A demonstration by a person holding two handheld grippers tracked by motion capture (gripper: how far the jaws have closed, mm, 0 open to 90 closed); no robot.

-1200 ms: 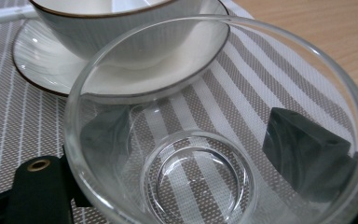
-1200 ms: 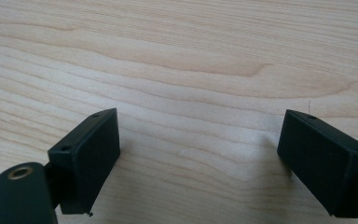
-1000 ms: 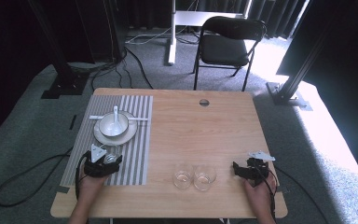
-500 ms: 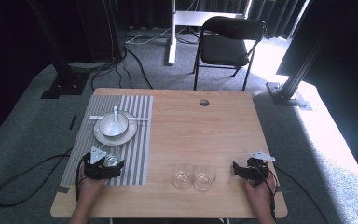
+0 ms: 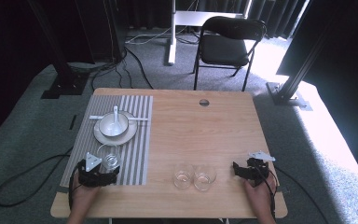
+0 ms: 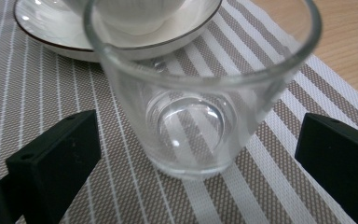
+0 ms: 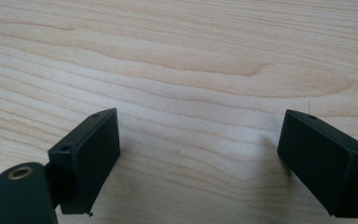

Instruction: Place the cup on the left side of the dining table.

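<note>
I counted three glasses: one (image 6: 200, 93) stood unpinched between my spread left hand-held gripper (image 6: 196, 154), rim cropped; right hand-held gripper (image 7: 200, 158) gaped empty.

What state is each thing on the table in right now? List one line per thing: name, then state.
Left gripper: open, jaws apart on either side of the glass.
Glass: upright, empty, on the striped mat.
Right gripper: open, nothing between its jaws.
Two glasses: upright, side by side on the bare table.
Bowl: upright on its plate, spoon in it.
</note>
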